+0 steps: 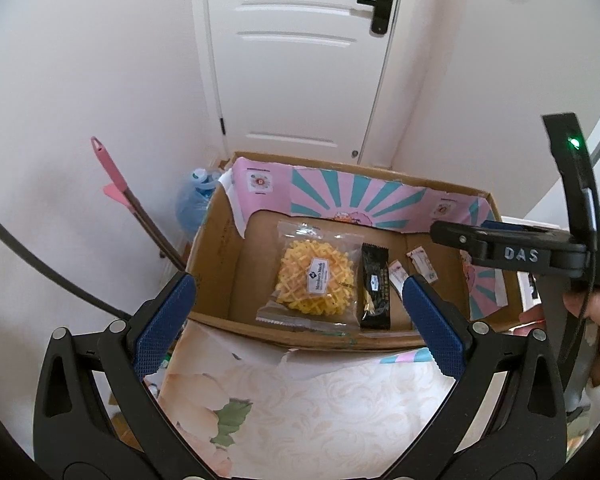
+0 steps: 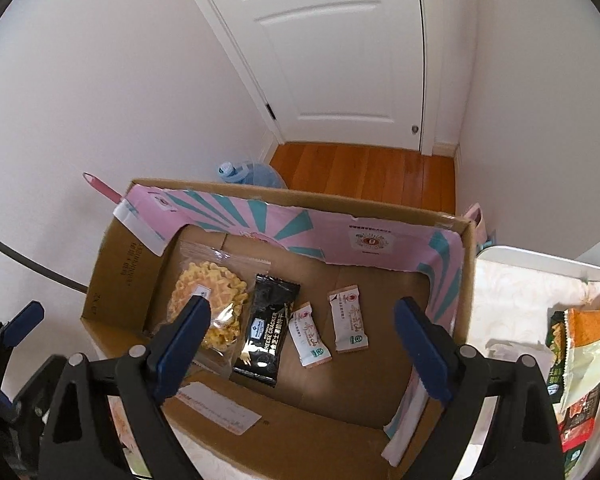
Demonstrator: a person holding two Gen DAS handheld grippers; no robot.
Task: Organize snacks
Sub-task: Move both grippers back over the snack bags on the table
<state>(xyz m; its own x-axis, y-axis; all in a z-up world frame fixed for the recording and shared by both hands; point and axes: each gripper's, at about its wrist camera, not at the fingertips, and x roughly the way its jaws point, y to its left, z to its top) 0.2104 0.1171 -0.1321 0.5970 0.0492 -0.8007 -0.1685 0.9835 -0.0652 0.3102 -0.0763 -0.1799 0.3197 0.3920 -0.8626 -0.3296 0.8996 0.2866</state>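
An open cardboard box (image 1: 216, 240) (image 2: 112, 276) with a pink and teal liner stands below both grippers. On its floor lie a clear bag of yellow lattice snack (image 1: 314, 280) (image 2: 220, 300), a black cheese cracker packet (image 1: 374, 286) (image 2: 268, 332) and two small white packets (image 2: 310, 336) (image 2: 350, 318). My left gripper (image 1: 300, 320) is open and empty over the box's near edge. My right gripper (image 2: 302, 320) hangs open above the box floor with nothing between its blue pads (image 2: 420, 344). Its black housing marked DAS (image 1: 520, 254) shows at the right of the left wrist view.
A floral cloth (image 1: 300, 408) covers the surface in front of the box. Snack bags (image 2: 580, 360) lie to the right of it. A blue water jug (image 1: 194, 196) and a pink-handled mop (image 1: 112, 176) stand at the left wall. Behind are wooden floor (image 2: 364, 172) and a white door (image 1: 300, 60).
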